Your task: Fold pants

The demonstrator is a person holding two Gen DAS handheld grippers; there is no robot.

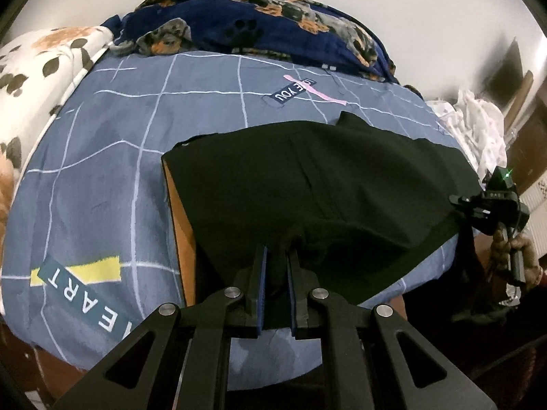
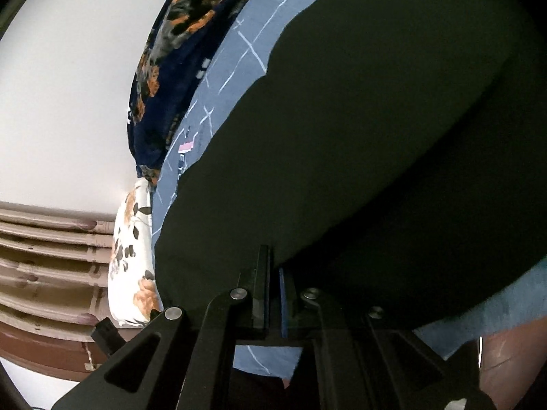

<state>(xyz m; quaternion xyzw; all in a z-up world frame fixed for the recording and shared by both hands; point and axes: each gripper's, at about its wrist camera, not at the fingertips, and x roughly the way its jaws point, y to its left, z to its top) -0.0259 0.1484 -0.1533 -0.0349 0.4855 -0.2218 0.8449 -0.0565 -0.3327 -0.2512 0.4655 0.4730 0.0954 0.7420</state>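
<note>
Here, both grippers' jaws clamping pants (image 1: 307, 184).

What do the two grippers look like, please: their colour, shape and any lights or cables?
The left gripper is matte black, with two flat fingers lined in blue pads, angular link arms with triangular cut-outs, and round silver pins. The right gripper looks the same. Seen from the left camera, it carries a green light and a thin cable.

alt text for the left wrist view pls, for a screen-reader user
The left gripper is shut on the near edge of black pants spread over a blue grid-patterned bedsheet. At the far right, the right gripper, held in a hand, meets the pants' other end. A navy dog-print blanket lies bunched along the bed's far side.
</note>
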